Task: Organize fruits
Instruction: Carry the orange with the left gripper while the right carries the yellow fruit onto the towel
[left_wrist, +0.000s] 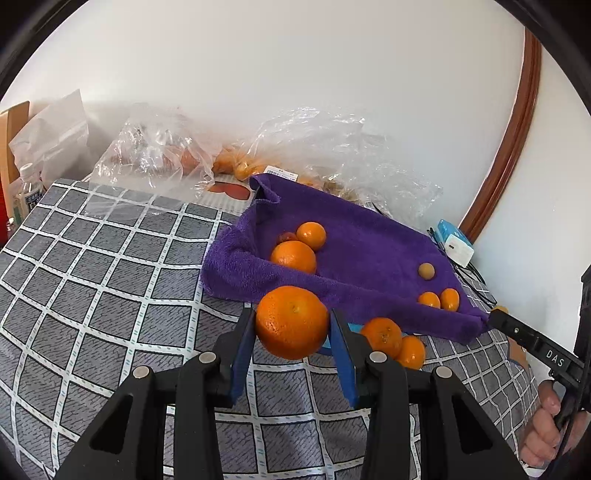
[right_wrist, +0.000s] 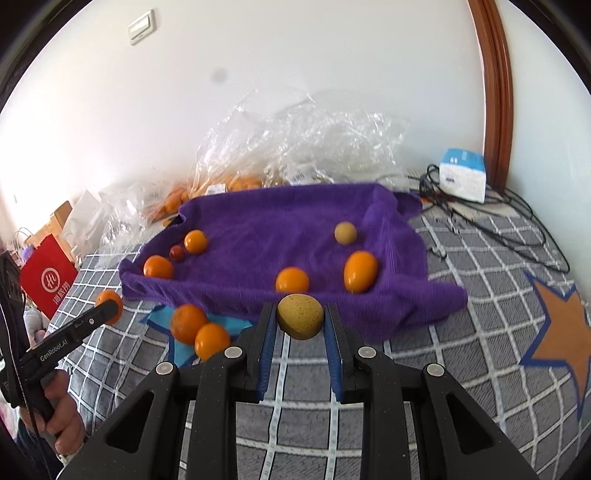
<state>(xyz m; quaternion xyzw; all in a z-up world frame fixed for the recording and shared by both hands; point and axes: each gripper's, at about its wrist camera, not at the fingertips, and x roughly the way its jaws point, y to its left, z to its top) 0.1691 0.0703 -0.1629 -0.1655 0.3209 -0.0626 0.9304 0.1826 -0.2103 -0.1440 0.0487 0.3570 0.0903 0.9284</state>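
Nearest: left hand-held gripper (left_wrist: 291, 325) clamped on a large orange (left_wrist: 291, 322); right hand-held gripper (right_wrist: 300, 320) clamped on a speckled yellow-brown fruit (right_wrist: 300, 320), both lifted short of the towel, presumably for sorting. Two oranges (left_wrist: 394, 341) loose on the checked surface (left_wrist: 110, 295). Beyond: purple towel (left_wrist: 369, 251), edges raised tray-like, holding orange fruits left, smaller ones right. Farthest: plastic bags (left_wrist: 332, 147) of fruit.

Place: a home, likely a bedroom.
Surface: a bed under a grey checked cover (left_wrist: 110, 280) with an orange star (right_wrist: 561, 332).
Walls: plain white, with a wooden door frame (right_wrist: 496, 92) and a wall switch (right_wrist: 142, 26).
Clutter: clear plastic bags (right_wrist: 295, 147), red shopping bag (right_wrist: 48, 277), water bottle (left_wrist: 26, 192), tangled cables (right_wrist: 498, 218).
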